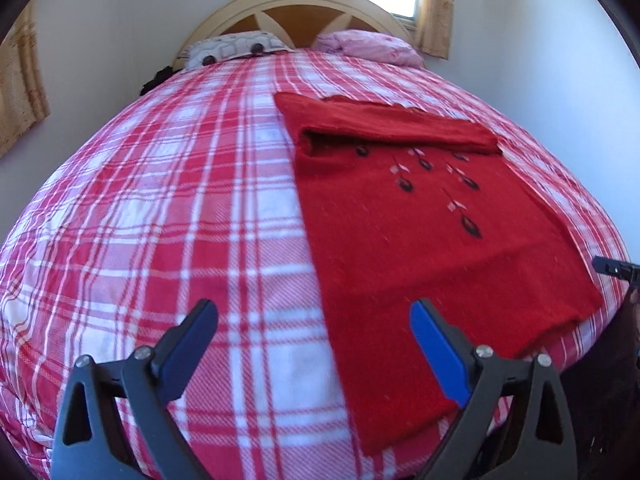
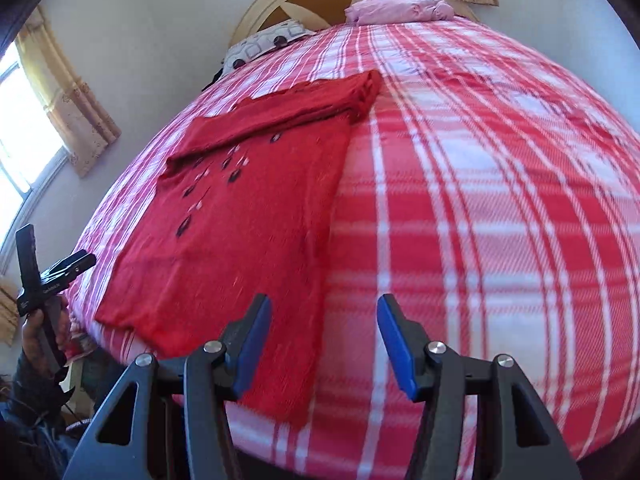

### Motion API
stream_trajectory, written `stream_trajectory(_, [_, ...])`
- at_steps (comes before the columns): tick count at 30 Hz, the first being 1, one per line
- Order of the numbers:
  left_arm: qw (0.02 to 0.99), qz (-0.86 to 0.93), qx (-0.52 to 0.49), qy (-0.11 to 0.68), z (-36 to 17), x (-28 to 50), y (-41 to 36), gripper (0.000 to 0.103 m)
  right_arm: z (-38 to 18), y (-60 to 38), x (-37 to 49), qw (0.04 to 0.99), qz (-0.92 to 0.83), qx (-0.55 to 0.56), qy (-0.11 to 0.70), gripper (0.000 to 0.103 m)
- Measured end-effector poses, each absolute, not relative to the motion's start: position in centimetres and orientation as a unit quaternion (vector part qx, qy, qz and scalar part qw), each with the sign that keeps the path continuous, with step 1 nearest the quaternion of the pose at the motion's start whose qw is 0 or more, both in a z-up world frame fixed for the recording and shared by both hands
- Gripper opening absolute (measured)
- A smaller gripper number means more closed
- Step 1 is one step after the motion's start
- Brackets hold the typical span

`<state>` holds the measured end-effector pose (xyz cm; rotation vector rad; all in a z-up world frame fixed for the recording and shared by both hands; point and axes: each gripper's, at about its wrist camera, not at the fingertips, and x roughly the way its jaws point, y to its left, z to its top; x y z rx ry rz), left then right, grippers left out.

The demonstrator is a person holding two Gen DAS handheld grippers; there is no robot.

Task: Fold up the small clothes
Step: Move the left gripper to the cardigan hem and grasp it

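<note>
1. One red sweater point(image 1: 420, 240) lay flat on the bed point(image 1: 160, 208), its hem along the foot edge and its long axis running from the foot edge toward the headboard point(image 1: 296, 4). Both sleeves appeared folded across the chest near its far end, so the body made one long rectangle.

2. The left gripper point(image 1: 314, 344) hung above the foot edge with its jaws spread wide and nothing between them. The sweater's near left hem corner lay just ahead of it and slightly to its right.

3. The right gripper point(image 2: 322, 340) was likewise spread and empty, poised over the foot edge. The sweater's point(image 2: 240, 232) near right hem corner lay just ahead and a little to its left.

4. Each gripper was thus near its own hem corner, neither touching cloth. The next fold would probably carry the hem away from the foot edge toward the sleeves, along that long axis, each arm taking the corner on its side.

5. Count: one sweater, two grippers, two pillows at the headboard, a patterned white pillow point(image 1: 236, 46) and a pink pillow point(image 1: 368, 46). Curtained windows showed behind the headboard and on a side wall.
</note>
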<state>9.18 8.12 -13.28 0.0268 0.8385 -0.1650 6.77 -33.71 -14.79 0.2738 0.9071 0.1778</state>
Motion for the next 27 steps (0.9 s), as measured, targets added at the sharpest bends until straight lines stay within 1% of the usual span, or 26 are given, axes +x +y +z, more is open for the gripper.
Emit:
stream_trajectory(1, [0.909,-0.081,0.029,0.409,-13.5,8.8,7.4,0.092,-15.0,-33.6,6.3,0.885,0.088,0.134,0.437,0.056])
stream_trajectory(3, [0.909,-0.078,0.044,0.407,-13.7,7.9,6.7,0.091,-15.5,-33.5,5.5,0.883,0.092,0.148,0.436,0.056])
stream_trajectory(7, [0.898,-0.095,0.022,0.429,-14.7,6.9,6.2,0.091,-16.2,-33.4,4.3,0.881,0.102,0.169,0.429,0.056])
stream_trajectory(8, [0.896,-0.095,0.021,0.433,-15.1,6.6,6.0,0.089,-16.4,-33.4,4.1,0.880,0.104,0.174,0.429,0.056])
stream_trajectory(10, [0.893,-0.094,0.021,0.440,-15.5,6.4,5.8,0.082,-17.0,-33.4,3.8,0.878,0.107,0.184,0.428,0.056])
stream_trajectory(12, [0.887,-0.098,0.011,0.450,-16.0,6.3,5.8,0.073,-17.2,-33.4,3.5,0.880,0.109,0.191,0.421,0.056])
stream_trajectory(14, [0.884,-0.103,0.002,0.457,-16.4,5.9,5.6,0.069,-17.2,-33.4,3.4,0.879,0.114,0.199,0.418,0.056])
stream_trajectory(15, [0.885,-0.103,0.002,0.454,-16.5,5.7,5.6,0.069,-17.3,-33.4,3.3,0.877,0.120,0.204,0.418,0.055])
stream_trajectory(16, [0.886,-0.104,0.003,0.451,-16.4,5.5,5.5,0.069,-17.4,-33.2,3.2,0.874,0.129,0.209,0.418,0.050])
stream_trajectory(17, [0.887,-0.106,0.004,0.450,-16.5,5.4,5.4,0.069,-17.4,-33.1,3.2,0.873,0.137,0.211,0.419,0.049])
stream_trajectory(22, [0.888,-0.109,-0.001,0.446,-16.6,5.1,5.4,0.069,-17.6,-31.9,3.2,0.874,0.144,0.196,0.422,0.048])
stream_trajectory(23, [0.888,-0.110,-0.003,0.446,-16.6,5.1,5.4,0.067,-17.7,-32.1,3.2,0.872,0.145,0.201,0.421,0.048])
stream_trajectory(24, [0.888,-0.110,-0.004,0.446,-16.5,5.0,5.4,0.062,-17.8,-32.2,3.3,0.872,0.145,0.206,0.420,0.046])
stream_trajectory(25, [0.888,-0.112,-0.004,0.445,-16.5,4.8,5.4,0.058,-17.9,-32.4,3.3,0.872,0.141,0.209,0.420,0.040])
stream_trajectory(26, [0.888,-0.117,-0.004,0.446,-16.3,4.8,5.3,0.048,-17.9,-32.5,3.3,0.873,0.137,0.209,0.420,0.036])
stream_trajectory(27, [0.887,-0.122,-0.004,0.446,-16.3,4.6,5.2,0.042,-18.0,-32.6,3.2,0.874,0.135,0.208,0.419,0.031])
